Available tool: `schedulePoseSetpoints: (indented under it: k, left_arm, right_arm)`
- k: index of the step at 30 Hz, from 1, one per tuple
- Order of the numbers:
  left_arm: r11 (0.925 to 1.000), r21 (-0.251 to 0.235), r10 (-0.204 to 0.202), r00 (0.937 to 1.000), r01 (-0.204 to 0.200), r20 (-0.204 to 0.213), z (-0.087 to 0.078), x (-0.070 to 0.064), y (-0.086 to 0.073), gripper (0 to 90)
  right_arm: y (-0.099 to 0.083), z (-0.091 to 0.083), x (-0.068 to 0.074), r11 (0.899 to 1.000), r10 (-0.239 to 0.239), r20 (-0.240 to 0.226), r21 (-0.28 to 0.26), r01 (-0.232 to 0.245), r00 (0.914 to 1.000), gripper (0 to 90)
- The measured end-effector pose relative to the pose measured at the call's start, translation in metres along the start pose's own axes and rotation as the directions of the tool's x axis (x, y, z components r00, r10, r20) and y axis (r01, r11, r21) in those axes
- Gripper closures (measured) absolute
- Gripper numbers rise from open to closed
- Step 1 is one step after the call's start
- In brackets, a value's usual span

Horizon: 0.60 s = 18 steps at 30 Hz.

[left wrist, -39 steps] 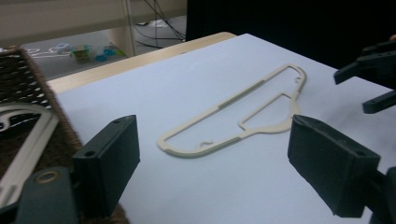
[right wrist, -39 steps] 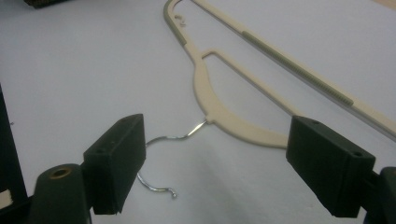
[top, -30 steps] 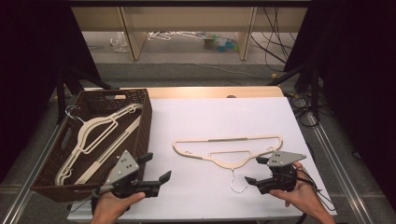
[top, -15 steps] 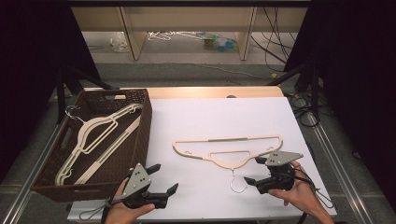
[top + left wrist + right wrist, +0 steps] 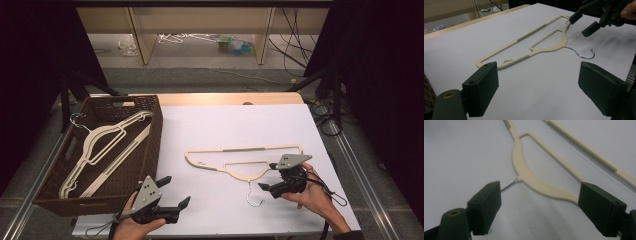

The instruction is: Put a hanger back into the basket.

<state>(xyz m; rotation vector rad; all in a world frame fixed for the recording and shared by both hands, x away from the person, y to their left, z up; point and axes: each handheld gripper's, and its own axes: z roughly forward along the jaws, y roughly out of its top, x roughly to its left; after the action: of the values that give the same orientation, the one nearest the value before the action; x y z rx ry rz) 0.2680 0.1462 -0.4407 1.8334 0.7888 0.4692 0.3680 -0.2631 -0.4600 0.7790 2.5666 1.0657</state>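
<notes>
Right gripper (image 5: pixel 270 176) spread over the cream plastic hanger (image 5: pixel 243 159) with wire hook.
Left gripper (image 5: pixel 174 190) spread, empty; a shallow pinch might slip off the neck between the fingers.

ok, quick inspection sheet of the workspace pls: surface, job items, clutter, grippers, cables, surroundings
Surface: white table top, bare apart from the job's things.
Job's things: cream hanger flat on the top; brown wicker basket at left holding more hangers.
Clutter: nothing seen on the top.
Grippers: left gripper open, held above the top; right gripper open beside the hanger's neck.
Cables: one trails from each gripper.
Surroundings: shelving behind, hangers and cables on the floor.
</notes>
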Motion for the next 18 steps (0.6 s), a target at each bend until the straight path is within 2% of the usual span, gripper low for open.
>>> schedulePoseSetpoints:
  k: [6,8,10,12,16,17,18]
  left_arm:
    - [1.0000,0.007,0.003,1.0000,-0.003,0.004,0.000,-0.001,0.000,16.4]
    - [0.9999,0.011,0.004,1.0000,-0.005,0.006,0.000,-0.001,-0.001,16.5]
    - [0.9999,0.014,0.003,1.0000,-0.003,0.007,0.000,-0.001,-0.001,16.6]
    - [0.9999,0.016,0.003,1.0000,-0.003,0.006,0.001,-0.001,-0.001,16.7]
    - [0.9998,0.019,0.003,1.0000,-0.003,0.008,0.001,-0.001,-0.002,16.8]
    - [0.9997,0.022,0.004,1.0000,-0.005,0.008,0.001,0.000,-0.002,16.8]
    - [0.9997,0.022,0.002,1.0000,-0.002,0.009,0.001,0.000,-0.002,16.8]
  right_arm:
    - [0.000,0.011,-0.022,0.999,0.039,0.031,0.010,-0.039,0.9988,19.4]
    - [-0.001,0.012,-0.028,0.998,0.048,0.022,0.040,-0.049,0.9986,19.8]
    - [-0.002,0.016,-0.034,0.997,0.036,0.020,0.062,-0.037,0.9992,20.3]
    - [-0.002,0.019,-0.039,0.998,0.026,0.027,0.051,-0.028,0.9993,20.4]
    - [0.000,0.021,-0.046,0.997,0.052,0.015,0.062,-0.053,0.9985,20.9]
    - [0.000,0.023,-0.049,0.998,0.031,0.016,0.060,-0.032,0.9994,20.9]
    - [-0.001,0.024,-0.050,0.996,0.039,0.010,0.079,-0.039,0.9992,21.0]
